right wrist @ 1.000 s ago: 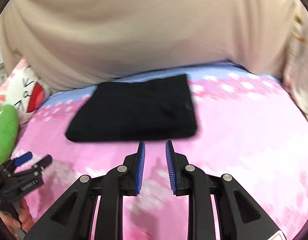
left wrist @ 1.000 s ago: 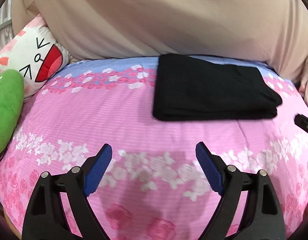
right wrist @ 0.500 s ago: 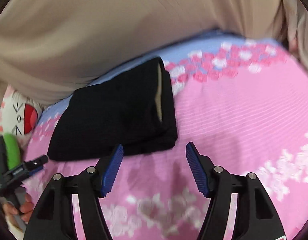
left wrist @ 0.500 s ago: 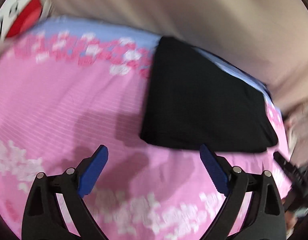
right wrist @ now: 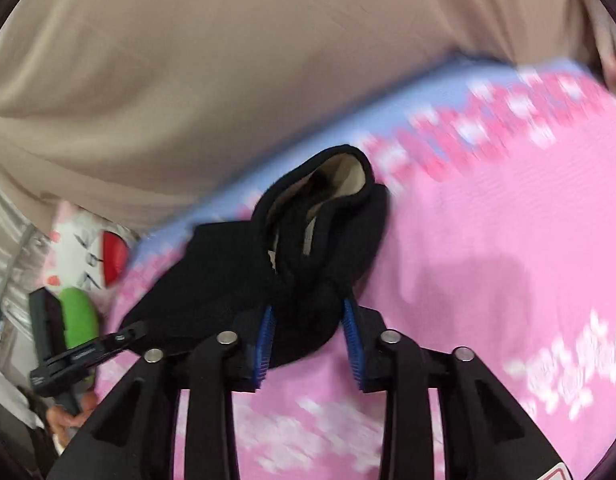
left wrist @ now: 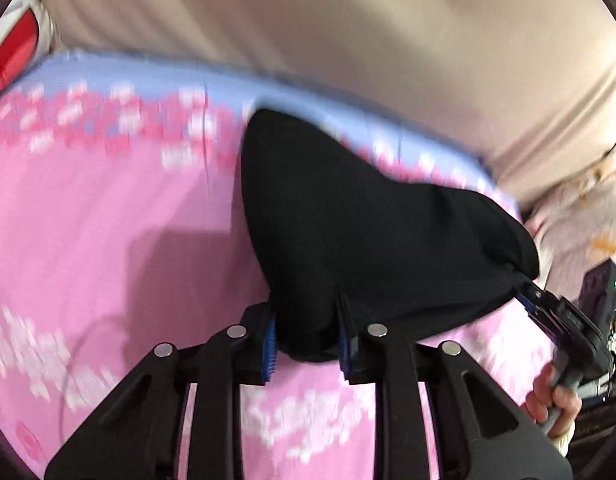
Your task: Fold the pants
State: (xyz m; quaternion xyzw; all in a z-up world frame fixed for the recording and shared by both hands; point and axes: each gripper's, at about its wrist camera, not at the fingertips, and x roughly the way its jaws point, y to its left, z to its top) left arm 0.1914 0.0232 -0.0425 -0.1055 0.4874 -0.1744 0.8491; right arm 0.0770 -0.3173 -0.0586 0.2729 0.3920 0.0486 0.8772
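The folded black pants point(left wrist: 368, 232) lie on the pink floral bed sheet point(left wrist: 107, 220). My left gripper point(left wrist: 308, 344) is shut on the near left corner of the bundle. My right gripper point(right wrist: 310, 344) is shut on the near right corner of the pants point(right wrist: 227, 280), where the layers gape and show a pale lining point(right wrist: 344, 172). The grasped edge is bunched and lifted a little. The right gripper also shows at the right in the left wrist view point(left wrist: 536, 304). The left gripper shows at the left in the right wrist view point(right wrist: 123, 336).
A beige quilt point(left wrist: 348, 40) is heaped along the far side of the bed. A white cartoon pillow point(right wrist: 91, 256) and a green cushion point(right wrist: 79, 316) lie at the left. Dark equipment point(left wrist: 604, 280) stands off the bed's right edge.
Both grippers have moved in to the near edge of the pants and closed on its two corners. The edge has bunched up and lifted.
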